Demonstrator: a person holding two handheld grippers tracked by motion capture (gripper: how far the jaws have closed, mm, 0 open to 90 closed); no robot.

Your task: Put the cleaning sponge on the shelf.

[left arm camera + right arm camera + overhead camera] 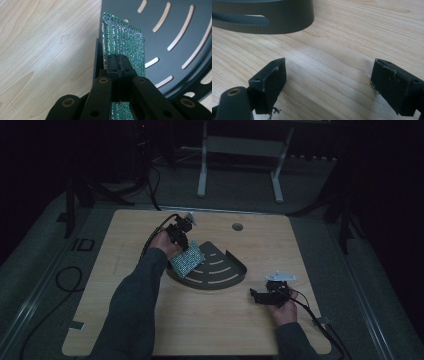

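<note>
My left gripper (181, 241) is shut on a green sparkly scouring pad (187, 259), held tilted over the left corner of a dark grey quarter-round slotted tray (220, 279). In the left gripper view the jaws pinch the pad (125, 40) edge-on, with the tray (175, 27) lying behind it. My right gripper (256, 295) rests low on the table to the right of the tray, open with nothing between its fingers (272, 82). In the right gripper view the tray's curved wall (287, 20) lies ahead at the upper left.
The light wooden table (150, 330) has a round cable hole (237, 226) near its far edge. A white metal stand (240, 150) is on the floor beyond, and dark tripod legs (75, 195) are at both far sides. Cables trail from each gripper.
</note>
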